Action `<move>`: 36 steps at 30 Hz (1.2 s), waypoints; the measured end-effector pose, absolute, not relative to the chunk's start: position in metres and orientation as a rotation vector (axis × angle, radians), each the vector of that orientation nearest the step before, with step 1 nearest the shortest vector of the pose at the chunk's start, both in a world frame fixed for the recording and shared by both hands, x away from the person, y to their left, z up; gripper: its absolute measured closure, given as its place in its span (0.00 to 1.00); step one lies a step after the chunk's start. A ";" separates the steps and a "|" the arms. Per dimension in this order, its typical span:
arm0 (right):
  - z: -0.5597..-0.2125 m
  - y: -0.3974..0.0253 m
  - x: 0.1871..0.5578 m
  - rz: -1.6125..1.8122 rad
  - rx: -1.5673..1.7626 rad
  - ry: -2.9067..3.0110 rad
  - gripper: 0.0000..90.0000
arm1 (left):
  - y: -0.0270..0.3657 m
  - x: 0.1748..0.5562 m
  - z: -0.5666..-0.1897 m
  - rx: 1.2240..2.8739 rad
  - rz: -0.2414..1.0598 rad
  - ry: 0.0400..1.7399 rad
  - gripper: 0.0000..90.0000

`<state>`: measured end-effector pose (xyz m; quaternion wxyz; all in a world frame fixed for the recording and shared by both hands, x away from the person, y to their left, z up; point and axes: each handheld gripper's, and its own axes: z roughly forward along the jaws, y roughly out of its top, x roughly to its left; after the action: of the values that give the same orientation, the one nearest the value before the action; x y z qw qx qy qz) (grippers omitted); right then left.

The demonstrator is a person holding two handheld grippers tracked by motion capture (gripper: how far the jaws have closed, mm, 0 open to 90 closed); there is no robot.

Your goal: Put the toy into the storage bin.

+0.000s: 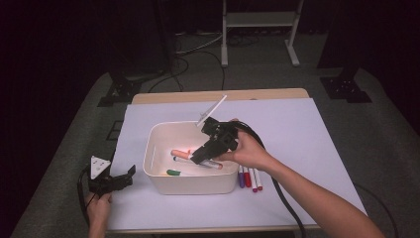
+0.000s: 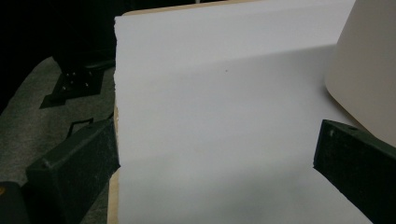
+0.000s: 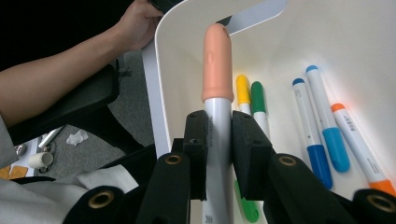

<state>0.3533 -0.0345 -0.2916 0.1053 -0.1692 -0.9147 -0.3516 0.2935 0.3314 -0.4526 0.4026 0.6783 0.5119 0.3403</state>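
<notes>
While your right gripper pinches the peach-capped marker over the white bin, cap pointing away along the jaws, the bin floor lies directly ahead of the tips. Your left gripper rests spread and empty, farther off beside the bin.

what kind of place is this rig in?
Probably a lab or studio set up for recording: a table under white paper in a dark room, black stand feet on grey carpet, cables on the floor. The right claw holds a marker over a white bin.
</notes>
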 end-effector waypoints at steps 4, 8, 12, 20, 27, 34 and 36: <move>-0.300 -0.026 0.356 -0.999 -0.482 -2.695 0.84 | 0.331 0.294 -0.453 1.712 0.859 1.294 0.00; -0.309 -0.020 0.358 -0.975 -0.469 -2.687 0.84 | 0.331 0.293 -0.453 1.712 0.858 1.294 0.00; -0.315 -0.014 0.359 -0.949 -0.452 -2.684 0.84 | 0.332 0.293 -0.453 1.712 0.858 1.292 0.00; -0.326 -0.001 0.361 -0.911 -0.421 -2.679 0.84 | 0.332 0.293 -0.453 1.712 0.857 1.292 0.00; -0.333 0.009 0.362 -0.869 -0.404 -2.685 0.84 | 0.331 0.293 -0.453 1.710 0.857 1.290 0.00; -0.339 0.017 0.366 -0.837 -0.396 -2.692 0.84 | 0.332 0.294 -0.453 1.709 0.858 1.288 0.00; -0.341 0.018 0.366 -0.823 -0.394 -2.693 0.84 | 0.332 0.294 -0.453 1.709 0.859 1.288 0.00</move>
<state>0.3661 0.0183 -0.3411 0.1483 -0.1369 -0.9367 -0.2863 0.2937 0.3318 -0.4527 0.4059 0.6773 0.5106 0.3403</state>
